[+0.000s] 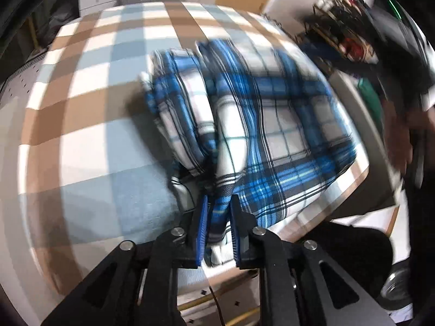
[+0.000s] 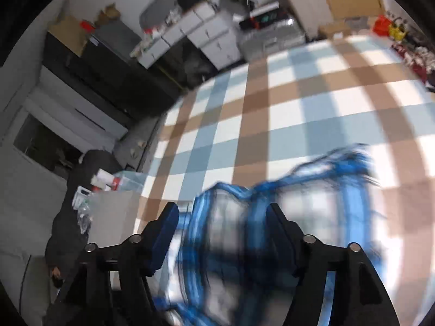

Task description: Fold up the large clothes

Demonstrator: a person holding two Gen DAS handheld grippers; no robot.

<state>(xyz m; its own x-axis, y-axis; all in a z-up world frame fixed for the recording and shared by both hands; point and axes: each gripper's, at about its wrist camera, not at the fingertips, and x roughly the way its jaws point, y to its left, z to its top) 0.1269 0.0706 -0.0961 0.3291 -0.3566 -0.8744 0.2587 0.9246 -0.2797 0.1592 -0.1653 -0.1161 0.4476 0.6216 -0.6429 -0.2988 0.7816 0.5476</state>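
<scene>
While the blue plaid garment (image 1: 244, 125) is lying bunched and partly folded on the checked tablecloth (image 1: 89, 87), close to the table's near edge, the left gripper (image 1: 218, 228) is clamping a thick fold of its hem between the blue pads (image 1: 202, 231), probably so that several layers travel together as one edge. Seen from the right wrist, the right gripper (image 2: 221, 233) is standing with its jaws wide apart on either side of the blurred plaid cloth, gripping nothing; it looks to be either reaching for a matching corner or just letting one go, and the blur is keeping that unclear. Judging by the compact bundle, the folding is well along, with another fold or some squaring-up likely remaining.
</scene>
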